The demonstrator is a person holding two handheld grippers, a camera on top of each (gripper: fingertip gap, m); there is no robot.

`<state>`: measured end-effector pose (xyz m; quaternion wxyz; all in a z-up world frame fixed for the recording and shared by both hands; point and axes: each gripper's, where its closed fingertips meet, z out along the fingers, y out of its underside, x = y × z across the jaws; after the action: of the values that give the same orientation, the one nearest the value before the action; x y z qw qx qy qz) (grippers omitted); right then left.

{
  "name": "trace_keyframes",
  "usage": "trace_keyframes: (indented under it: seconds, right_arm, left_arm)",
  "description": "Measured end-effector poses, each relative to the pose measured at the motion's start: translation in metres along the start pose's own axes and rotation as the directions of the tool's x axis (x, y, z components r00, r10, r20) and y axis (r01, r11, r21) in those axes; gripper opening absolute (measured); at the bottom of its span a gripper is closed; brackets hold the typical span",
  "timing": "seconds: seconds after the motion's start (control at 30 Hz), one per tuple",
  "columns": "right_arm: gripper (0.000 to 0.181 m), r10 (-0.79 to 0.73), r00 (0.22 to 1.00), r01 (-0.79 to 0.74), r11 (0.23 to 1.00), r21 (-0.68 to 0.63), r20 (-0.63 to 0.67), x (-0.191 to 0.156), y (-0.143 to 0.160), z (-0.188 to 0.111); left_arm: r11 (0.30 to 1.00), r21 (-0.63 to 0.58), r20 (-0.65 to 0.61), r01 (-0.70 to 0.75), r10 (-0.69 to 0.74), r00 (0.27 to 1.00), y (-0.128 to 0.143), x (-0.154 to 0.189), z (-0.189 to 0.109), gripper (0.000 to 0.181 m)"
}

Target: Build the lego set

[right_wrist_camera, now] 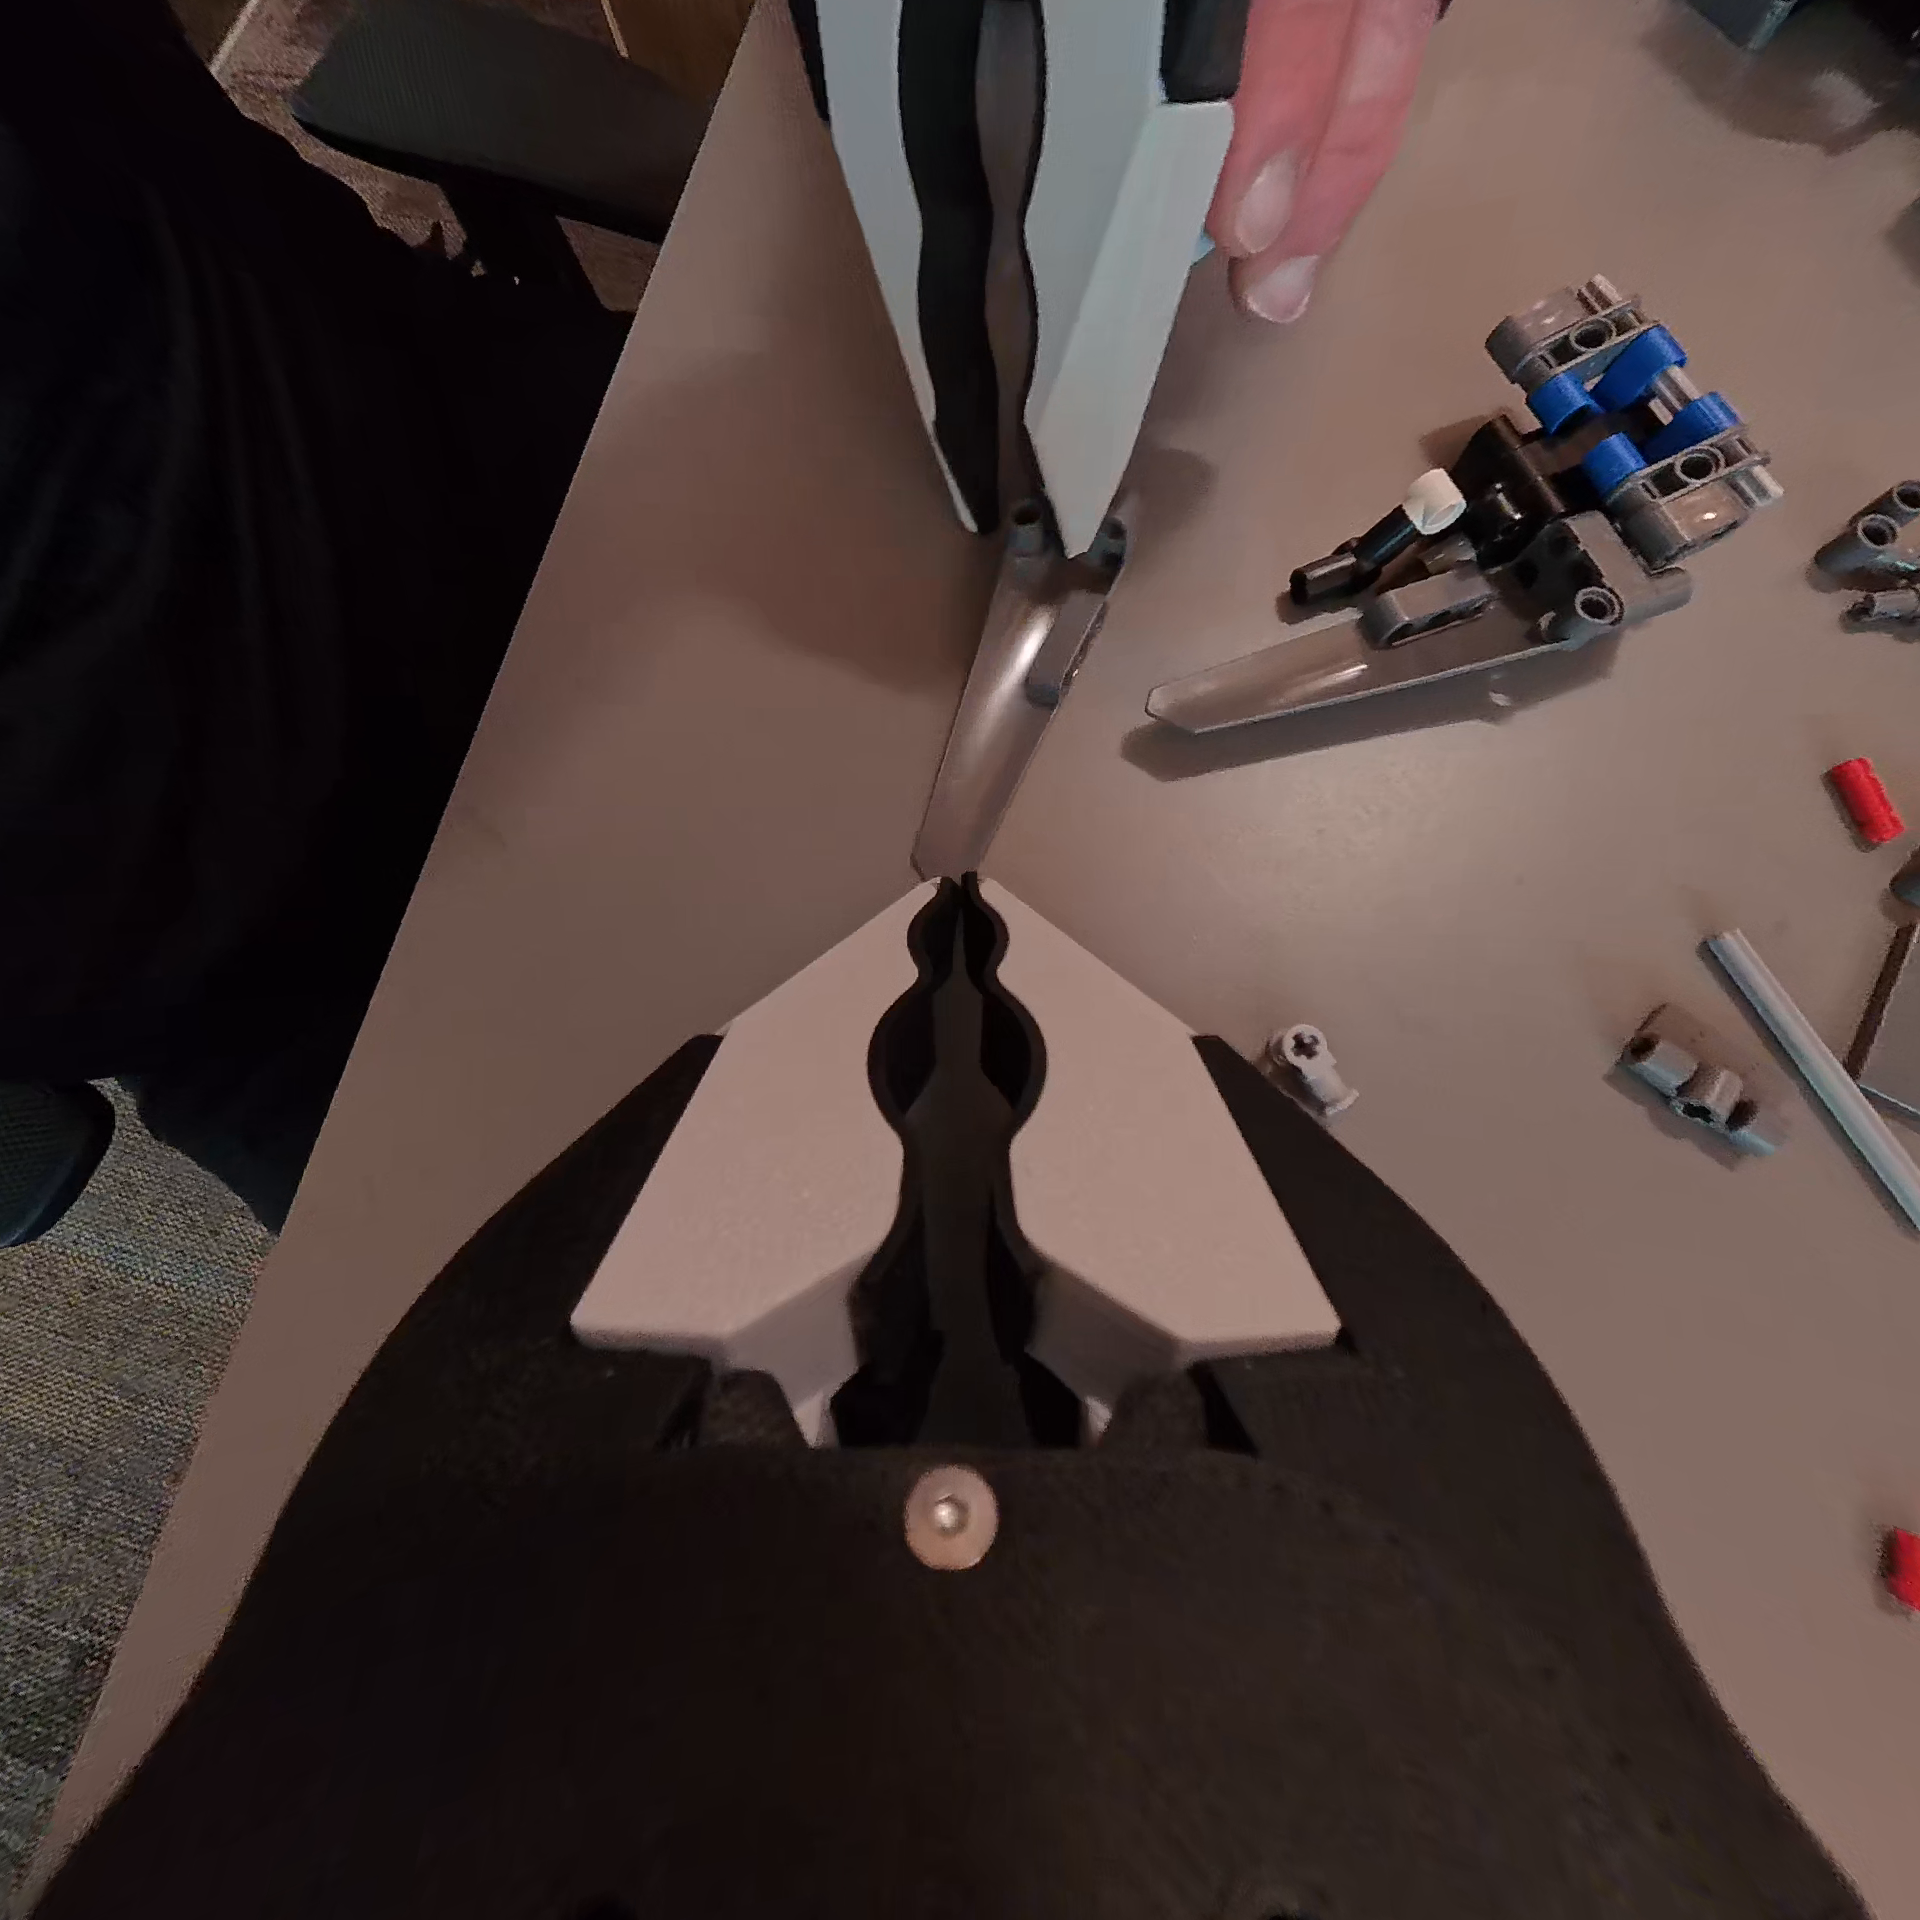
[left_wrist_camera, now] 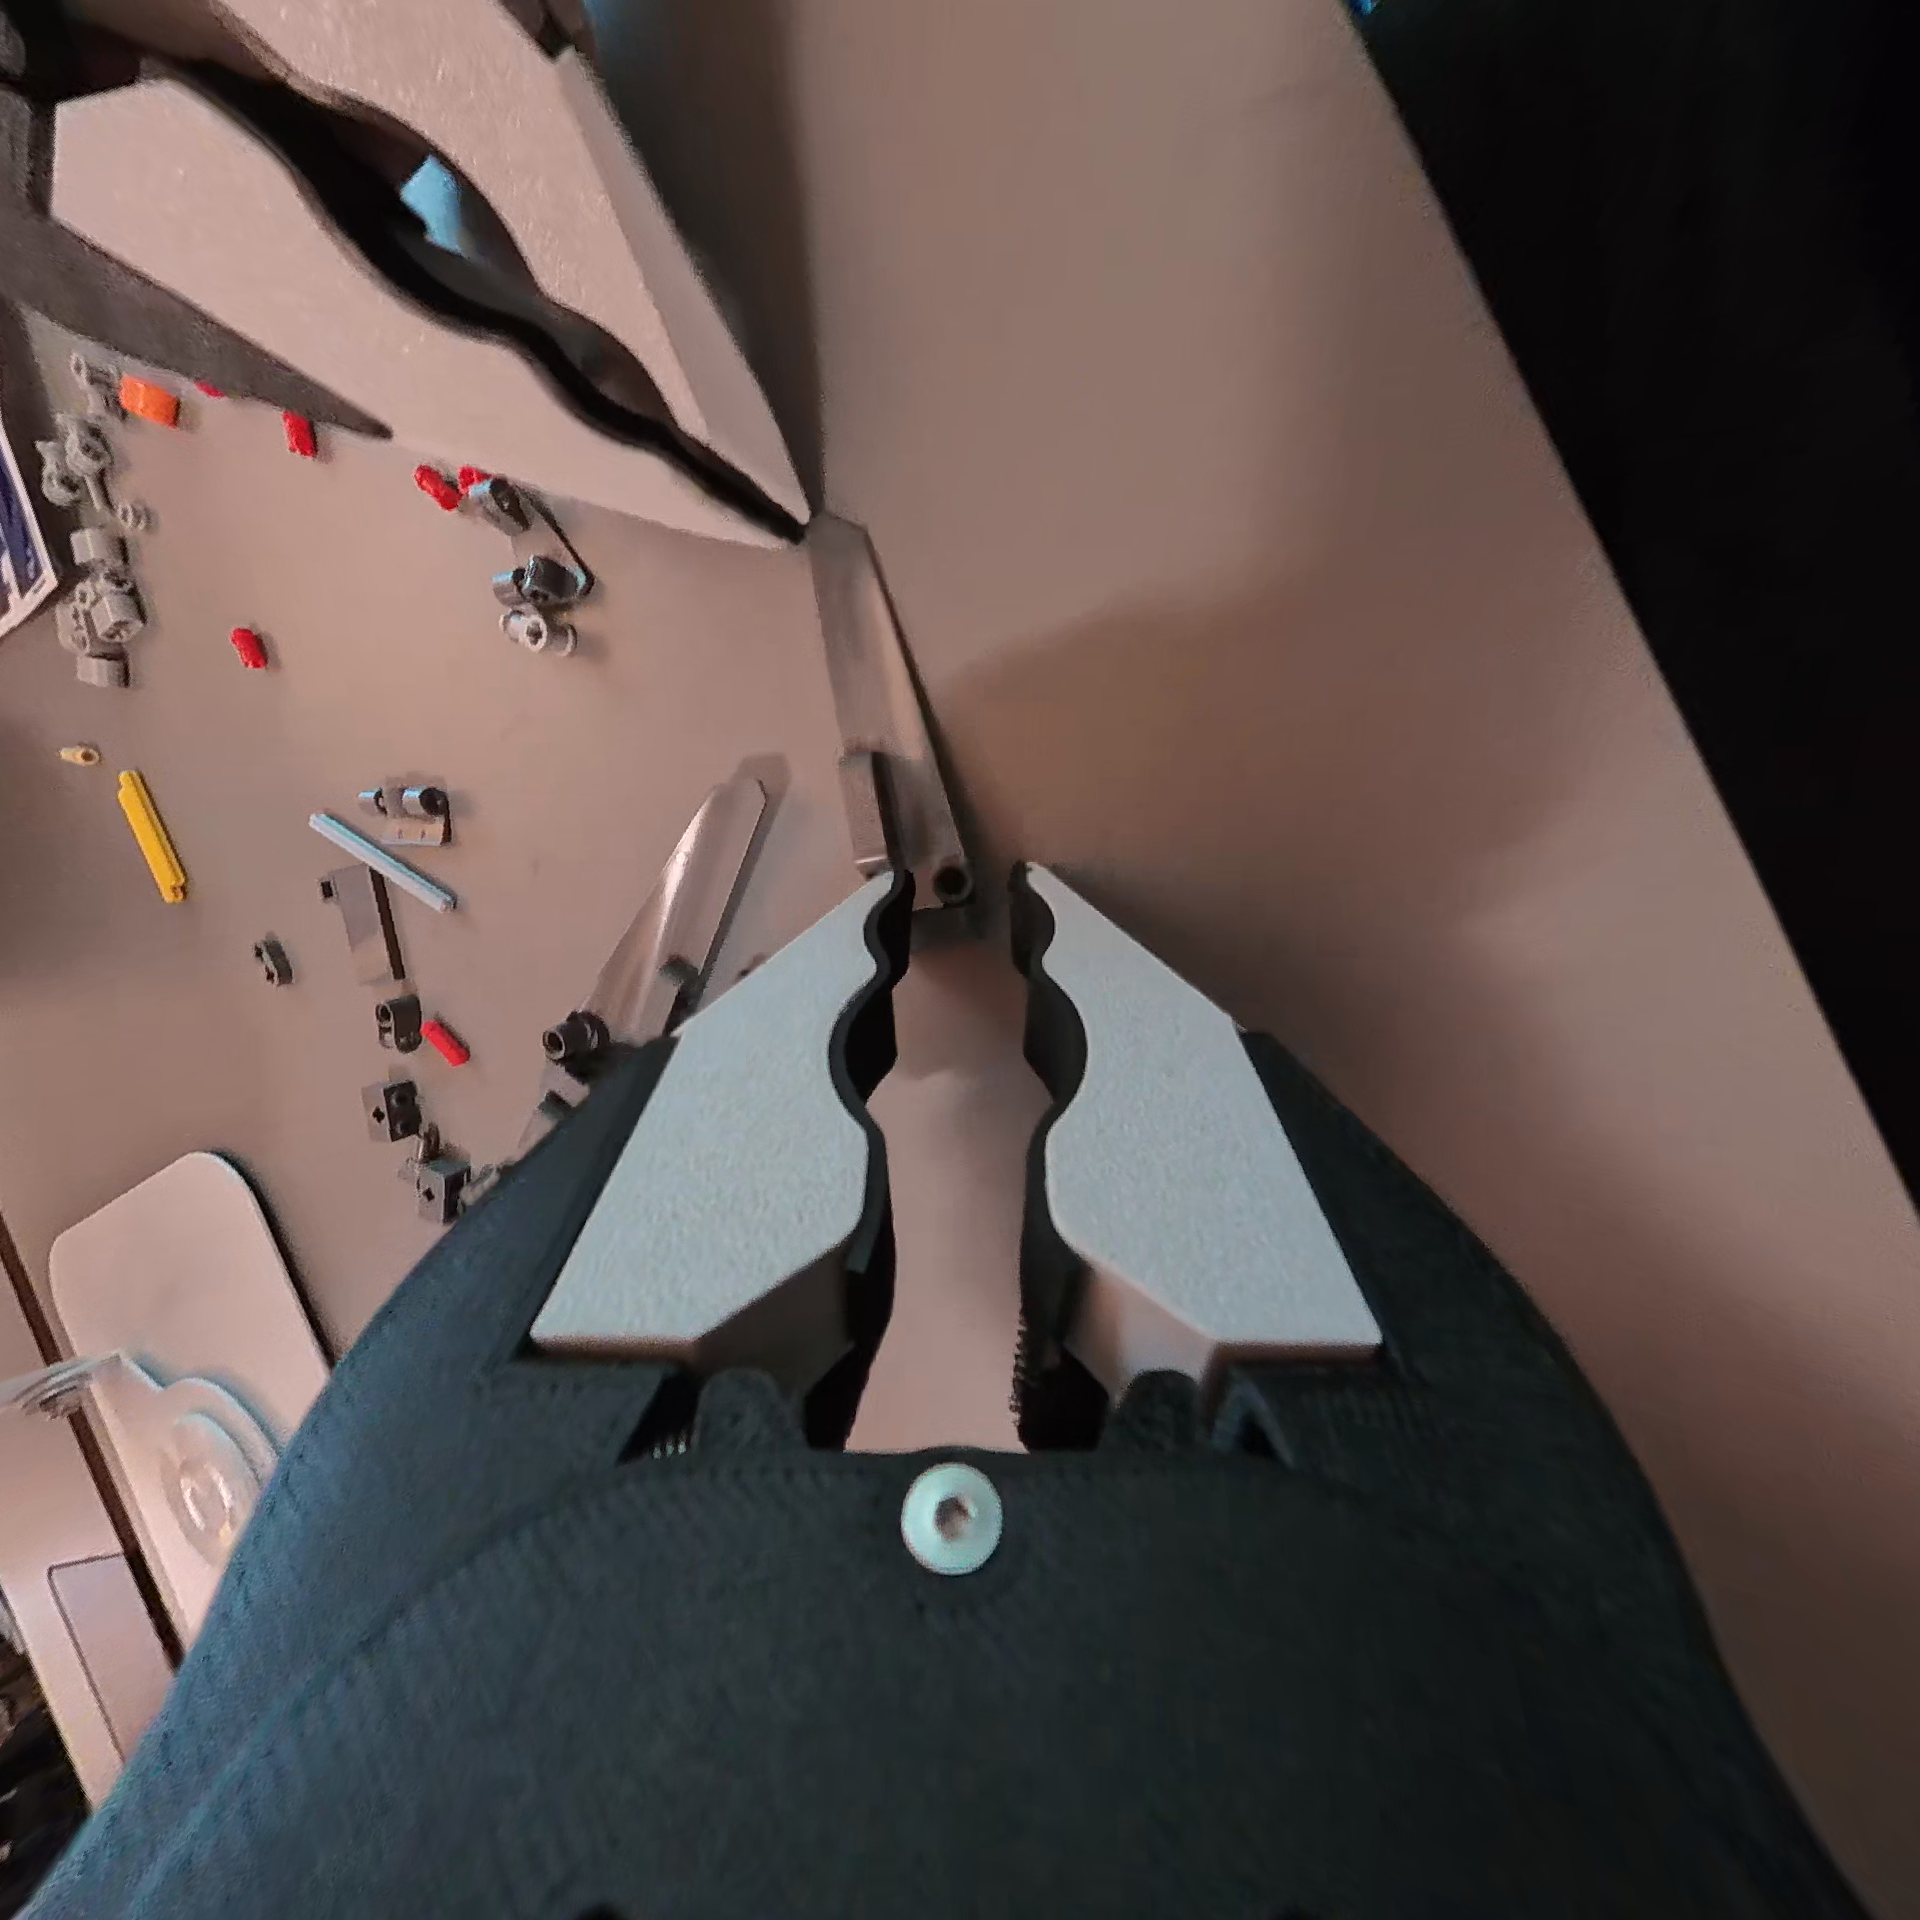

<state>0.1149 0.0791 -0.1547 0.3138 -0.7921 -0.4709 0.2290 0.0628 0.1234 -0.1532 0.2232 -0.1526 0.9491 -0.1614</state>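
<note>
You are in the middle of a hand-over or re-grip of one part, not yet a join. Your right gripper [right_wrist_camera: 957, 881] has its fingers together, pinched on the narrow tip of the curved grey panel [right_wrist_camera: 987, 717]. It holds the panel near the desk [right_wrist_camera: 727, 623] edge on your side, well apart from the loose parts. Your left gripper [left_wrist_camera: 961, 881] sits at the panel's other end, the one with the pin sockets. Its fingers are apart: the socket end lies between the tips, against one finger, with a gap to the other. The half-built model with blue connectors [right_wrist_camera: 1558, 468] rests further in on the desk and already carries a matching panel. My guess is that this one mounts opposite it. The next move probably calls for you to close the left gripper squarely on the socket end, without covering the holes. Only then let the right one go, since a pinch on that thin tip could let the panel swing. A red pin [right_wrist_camera: 1865, 800] and a light grey axle [right_wrist_camera: 1808, 1060] lie towards the far side, within reach.
</note>
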Motion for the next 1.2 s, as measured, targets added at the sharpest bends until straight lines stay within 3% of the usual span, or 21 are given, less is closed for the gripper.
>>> trace_keyframes:
  seconds: [0.03, 0.4, 0.57, 1.2]
  right_arm:
    - [0.0, -0.005, 1.0, 0.005, 1.0, -0.004, -0.001, 0.0, 0.0, 0.001]
    - [0.0, -0.04, 0.999, 0.04, 0.999, 0.005, -0.034, 0.001, -0.006, 0.003]
    - [0.011, -0.021, 0.996, 0.023, 1.0, 0.022, -0.085, 0.01, -0.009, 0.003]
    - [0.009, -0.054, 0.993, 0.054, 0.999, -0.004, -0.104, 0.01, -0.007, 0.006]
  left_arm:
    - [1.0, -0.01, 0.007, 0.002, -0.002, 1.0, 0.002, -0.001, 0.0, 0.015]
    - [0.999, -0.034, 0.021, 0.017, -0.016, 1.0, 0.01, -0.006, -0.004, 0.017]
    - [0.999, -0.032, 0.024, 0.017, -0.016, 1.0, 0.01, -0.007, -0.005, 0.017]
    - [0.996, -0.079, 0.054, 0.028, -0.024, 0.998, 0.022, -0.014, -0.004, 0.015]
